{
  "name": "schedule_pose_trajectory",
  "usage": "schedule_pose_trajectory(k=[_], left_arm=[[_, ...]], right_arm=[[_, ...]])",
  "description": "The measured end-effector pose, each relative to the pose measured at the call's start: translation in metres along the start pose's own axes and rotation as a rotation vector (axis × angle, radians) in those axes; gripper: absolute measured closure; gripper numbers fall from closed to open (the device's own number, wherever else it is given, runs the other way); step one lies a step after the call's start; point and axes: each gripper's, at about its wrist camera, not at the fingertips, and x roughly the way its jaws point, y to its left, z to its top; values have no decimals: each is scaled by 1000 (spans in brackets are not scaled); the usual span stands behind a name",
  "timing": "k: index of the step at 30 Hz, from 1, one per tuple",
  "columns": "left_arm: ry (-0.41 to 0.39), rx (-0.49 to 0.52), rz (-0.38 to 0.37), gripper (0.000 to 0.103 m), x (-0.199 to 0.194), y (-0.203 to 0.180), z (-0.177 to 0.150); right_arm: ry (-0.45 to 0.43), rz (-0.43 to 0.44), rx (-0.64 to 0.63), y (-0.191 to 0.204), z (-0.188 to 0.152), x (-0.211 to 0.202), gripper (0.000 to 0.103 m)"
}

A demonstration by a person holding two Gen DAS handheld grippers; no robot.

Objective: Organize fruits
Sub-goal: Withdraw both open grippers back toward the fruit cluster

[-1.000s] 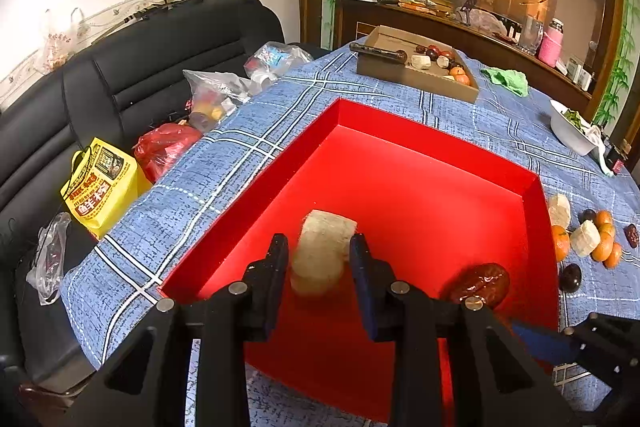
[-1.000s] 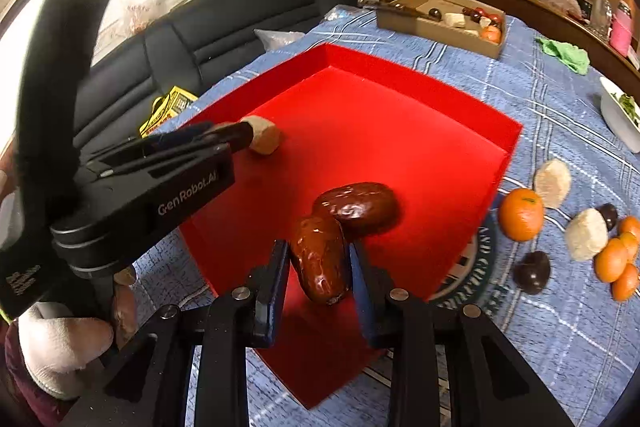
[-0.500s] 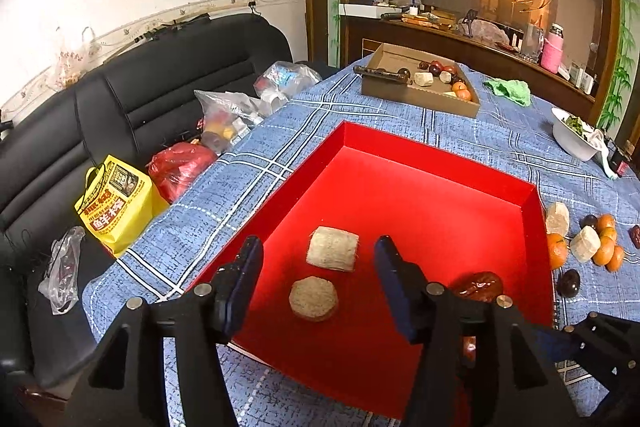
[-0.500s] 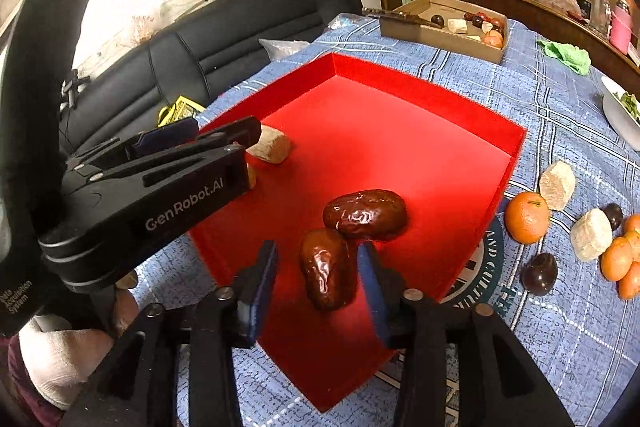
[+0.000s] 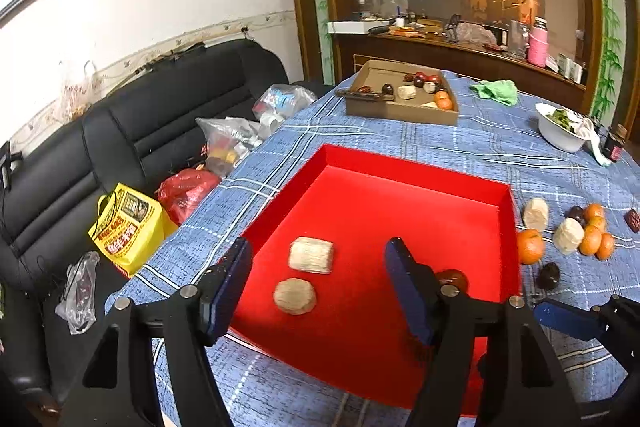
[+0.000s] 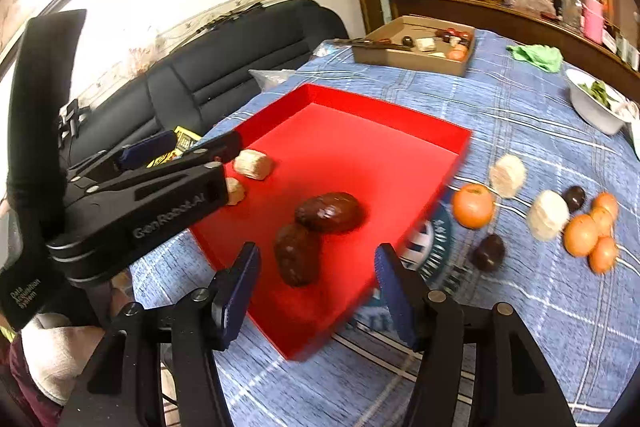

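Note:
A red tray (image 5: 384, 159) (image 6: 400, 115) lies on the blue checked tablecloth. In it lie two pale beige chunks (image 5: 311, 255) (image 5: 295, 295), also in the right wrist view (image 6: 253, 165), and two dark brown dates (image 6: 329, 211) (image 6: 297, 253). My left gripper (image 5: 318, 287) is open and empty above the tray's near left part. My right gripper (image 6: 316, 285) is open and empty above the tray's near edge, just behind the dates. Loose fruit lies right of the tray: oranges (image 6: 473, 205) (image 5: 530, 246), pale chunks (image 6: 547, 215) and dark fruits (image 6: 489, 251).
A cardboard box (image 5: 400, 107) with more fruit stands at the table's far side. A white bowl (image 5: 560, 131) and a green cloth (image 5: 495, 91) are at the far right. A black sofa (image 5: 120, 131) with bags is left of the table.
Both grippers opened and let go: the left released a pale chunk, the right a date, both now lying in the tray. Both grippers have pulled back and up.

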Motion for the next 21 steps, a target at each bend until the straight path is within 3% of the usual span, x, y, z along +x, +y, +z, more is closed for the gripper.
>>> schedule_pose_trajectory(k=[12, 21], left_arm=[[-21, 107, -54, 31, -22, -51, -1], [24, 137, -209, 31, -24, -81, -4]], right_arm=[[-52, -85, 139, -72, -28, -44, 34], [-85, -206, 245, -144, -55, -91, 34]])
